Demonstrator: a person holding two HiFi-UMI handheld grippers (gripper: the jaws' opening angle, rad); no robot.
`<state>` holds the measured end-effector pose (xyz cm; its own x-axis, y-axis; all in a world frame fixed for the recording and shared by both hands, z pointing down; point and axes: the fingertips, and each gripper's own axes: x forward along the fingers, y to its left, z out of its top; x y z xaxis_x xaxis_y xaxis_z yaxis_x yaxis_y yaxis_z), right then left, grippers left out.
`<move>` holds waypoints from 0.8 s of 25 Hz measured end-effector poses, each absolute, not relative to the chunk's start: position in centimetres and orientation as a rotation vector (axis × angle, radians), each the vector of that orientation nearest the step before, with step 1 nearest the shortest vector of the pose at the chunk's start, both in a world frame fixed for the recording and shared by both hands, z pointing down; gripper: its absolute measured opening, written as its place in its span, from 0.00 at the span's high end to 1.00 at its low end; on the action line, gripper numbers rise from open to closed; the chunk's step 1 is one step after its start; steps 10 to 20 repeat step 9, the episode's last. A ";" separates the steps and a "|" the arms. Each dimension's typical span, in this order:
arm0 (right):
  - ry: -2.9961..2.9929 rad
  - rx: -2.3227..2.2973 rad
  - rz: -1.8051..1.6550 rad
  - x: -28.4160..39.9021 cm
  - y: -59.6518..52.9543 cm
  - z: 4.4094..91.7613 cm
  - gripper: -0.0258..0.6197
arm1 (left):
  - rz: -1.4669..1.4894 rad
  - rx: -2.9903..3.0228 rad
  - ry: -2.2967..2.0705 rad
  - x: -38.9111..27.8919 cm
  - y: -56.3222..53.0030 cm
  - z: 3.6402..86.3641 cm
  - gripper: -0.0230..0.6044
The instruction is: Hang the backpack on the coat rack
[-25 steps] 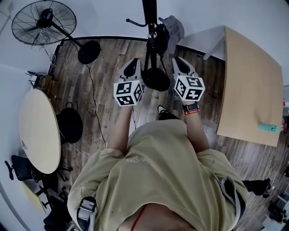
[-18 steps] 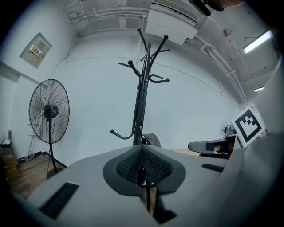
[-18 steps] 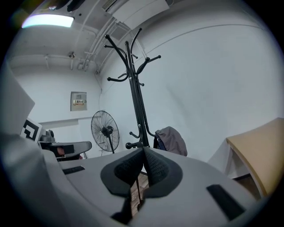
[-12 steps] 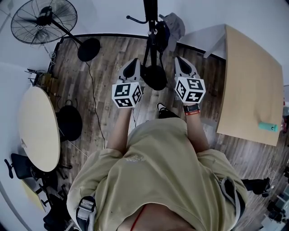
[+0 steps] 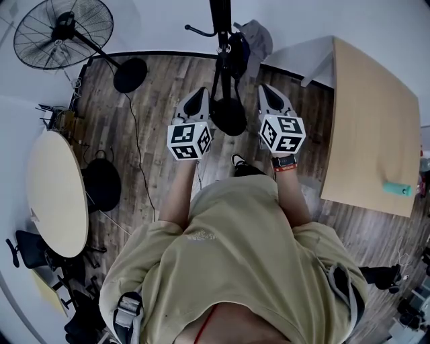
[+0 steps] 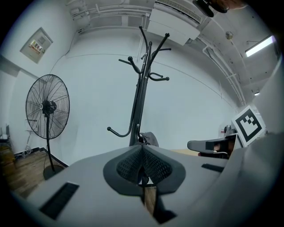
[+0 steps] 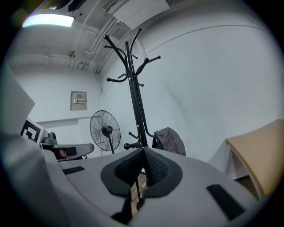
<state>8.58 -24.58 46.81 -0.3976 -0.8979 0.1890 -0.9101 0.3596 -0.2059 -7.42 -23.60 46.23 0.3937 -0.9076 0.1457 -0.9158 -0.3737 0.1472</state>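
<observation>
As the left gripper (image 5: pixel 197 98) and right gripper (image 5: pixel 268 95) have barely shifted, fingers together and empty, the backpack (image 5: pixel 251 41) already hangs on the coat rack (image 5: pixel 220 23); the job looks done.

Tool (image 7: pixel 143 149) closed, backpack (image 7: pixel 171 141) hanging on coat rack (image 7: pixel 134 99)

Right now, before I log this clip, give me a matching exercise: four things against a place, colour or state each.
1 backpack
2 fan
3 round table
4 left tongs

A shut, empty
B hanging on the rack
C black, standing left of the rack
D light wood top

Pairs: 1-B, 2-C, 3-D, 4-A
</observation>
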 end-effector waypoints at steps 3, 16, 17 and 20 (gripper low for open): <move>-2.557 1.682 0.441 8.5 -25.1 47.2 0.94 | 0.060 2.436 -1.628 -7.4 -24.1 46.5 0.92; -2.563 1.653 0.471 8.3 -26.9 48.4 0.94 | 0.099 2.403 -1.645 -7.5 -25.8 48.3 0.92; -2.563 1.653 0.471 8.3 -26.9 48.4 0.94 | 0.099 2.403 -1.645 -7.5 -25.8 48.3 0.92; -2.563 1.653 0.471 8.3 -26.9 48.4 0.94 | 0.099 2.403 -1.645 -7.5 -25.8 48.3 0.92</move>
